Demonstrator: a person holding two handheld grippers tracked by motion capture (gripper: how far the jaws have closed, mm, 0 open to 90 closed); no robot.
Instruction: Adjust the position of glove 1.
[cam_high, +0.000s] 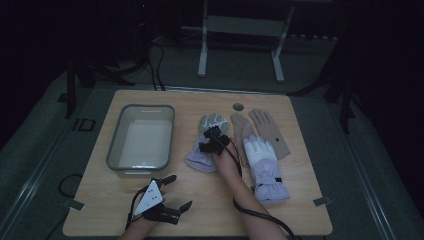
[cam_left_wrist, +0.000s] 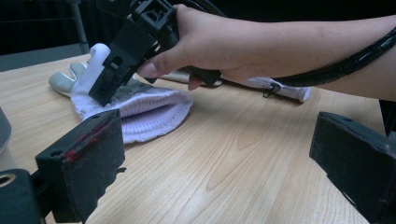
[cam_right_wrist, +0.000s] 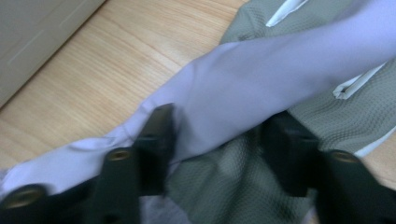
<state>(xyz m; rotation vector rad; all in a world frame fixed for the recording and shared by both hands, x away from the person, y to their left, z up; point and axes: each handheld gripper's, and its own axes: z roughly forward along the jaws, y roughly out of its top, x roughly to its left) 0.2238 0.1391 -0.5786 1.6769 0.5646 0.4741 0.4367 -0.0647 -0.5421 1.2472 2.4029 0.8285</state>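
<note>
the step in hand looked like the pick-up of the left glove (cam_high: 206, 145) — probably to move it into the bin (cam_high: 116, 145) beside it, though that is a guess from the layout. the glove lay flat near the middle of the table (cam_high: 280, 210), its knit cuff toward the person, its fingers pointing away, just right of the bin. the right gripper (cam_high: 214, 137) was down on it, its jaws set partly open on either side of a raised lilac strip of cloth, not yet closed on it as far as the right gripper view told. the left gripper (cam_high: 176, 191) rested near the table's front edge, jaws spread wide, nothing between them.

the next move, i'd judge, called for closing on enough cloth to carry the whole glove; a pinch of one thin layer might only peel up a fold and let the rest drag.

the glove was soft — smooth lilac fabric, a grey waffle-textured panel with white piping, a ribbed cuff that gaped open in the left gripper view. its mate (cam_high: 265, 167) lay to the right, padded, white-fingered, with a small zip pull. a tan pair (cam_high: 260, 131) lay partly under it, thinner and flatter. the bin was grey, rectangular, round-cornered, pale inside. the table was pale wood grain.
</note>
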